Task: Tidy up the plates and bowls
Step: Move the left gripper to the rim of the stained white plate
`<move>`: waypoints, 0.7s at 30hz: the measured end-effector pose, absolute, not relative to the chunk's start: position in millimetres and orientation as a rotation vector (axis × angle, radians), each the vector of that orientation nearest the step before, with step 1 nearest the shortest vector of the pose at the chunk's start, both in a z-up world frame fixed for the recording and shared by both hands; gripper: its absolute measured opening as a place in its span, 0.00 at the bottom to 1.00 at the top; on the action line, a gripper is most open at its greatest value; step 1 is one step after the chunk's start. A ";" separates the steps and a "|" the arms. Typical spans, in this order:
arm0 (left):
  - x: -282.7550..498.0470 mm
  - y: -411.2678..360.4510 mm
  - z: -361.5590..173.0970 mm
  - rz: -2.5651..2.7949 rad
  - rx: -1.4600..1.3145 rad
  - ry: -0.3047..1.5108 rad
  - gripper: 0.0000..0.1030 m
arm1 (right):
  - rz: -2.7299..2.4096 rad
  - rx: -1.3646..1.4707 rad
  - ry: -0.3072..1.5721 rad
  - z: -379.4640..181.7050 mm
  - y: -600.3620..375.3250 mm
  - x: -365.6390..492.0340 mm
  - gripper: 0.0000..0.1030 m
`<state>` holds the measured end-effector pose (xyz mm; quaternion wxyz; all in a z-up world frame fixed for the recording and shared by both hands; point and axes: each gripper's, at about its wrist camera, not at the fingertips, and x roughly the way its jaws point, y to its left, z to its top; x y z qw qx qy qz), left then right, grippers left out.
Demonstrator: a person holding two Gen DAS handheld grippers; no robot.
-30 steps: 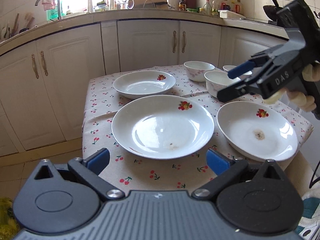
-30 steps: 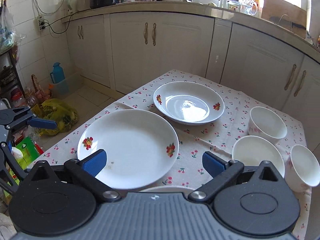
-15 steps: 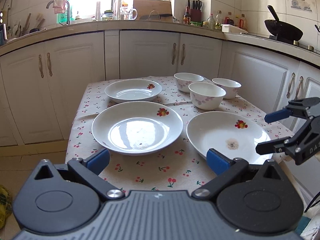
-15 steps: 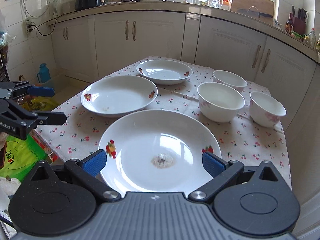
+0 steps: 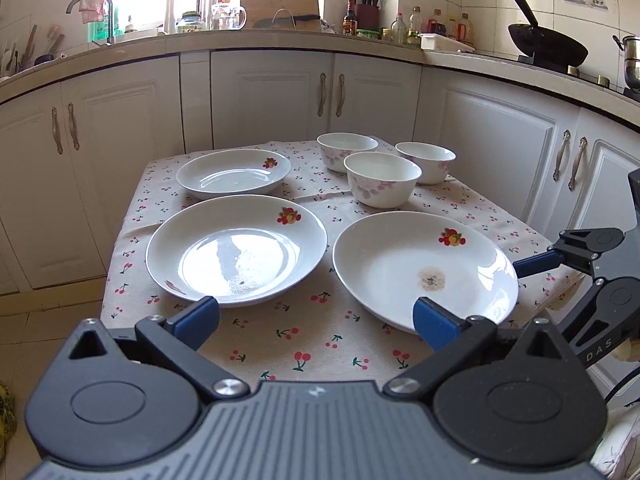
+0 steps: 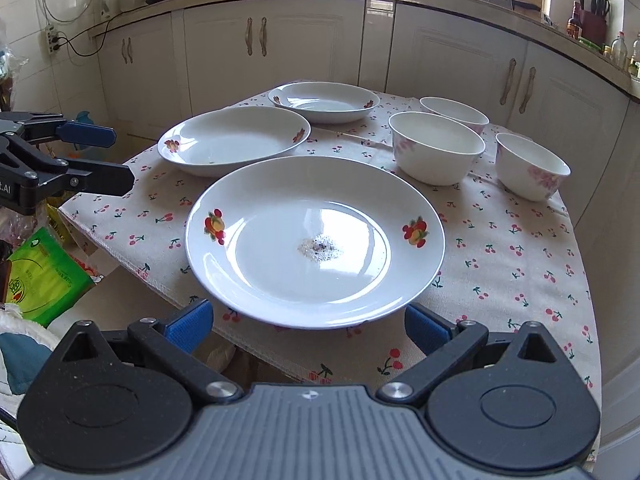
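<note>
On a cherry-print tablecloth lie three white fruit-print plates: a stained one, a middle one and a far one. Three white bowls cluster behind the stained plate. My right gripper is open and empty, its pads level with the stained plate's near rim. My left gripper is open and empty, low at the table's near edge between the two nearer plates. It also shows off the table's left side as the left gripper.
White cabinets and a cluttered counter wrap around behind the table. A wok sits on the stove at right. A green packet and bags lie beside the table's left edge. The plates nearly fill the small table.
My right gripper swung from above the middle plate down to the stained plate's near rim. My left gripper pulled back from the table and then edged closer and to the right.
</note>
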<state>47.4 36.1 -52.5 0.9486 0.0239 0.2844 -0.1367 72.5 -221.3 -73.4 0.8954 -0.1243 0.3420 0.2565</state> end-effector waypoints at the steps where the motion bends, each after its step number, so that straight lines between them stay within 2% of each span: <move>1: 48.4 35.6 -52.9 -0.279 0.048 0.580 0.99 | 0.532 -0.260 0.710 -75.1 -221.4 72.6 1.00; 21: 102.9 7.8 -45.6 -0.461 0.167 0.690 0.99 | 0.549 -0.264 0.733 -94.4 -221.1 97.1 1.00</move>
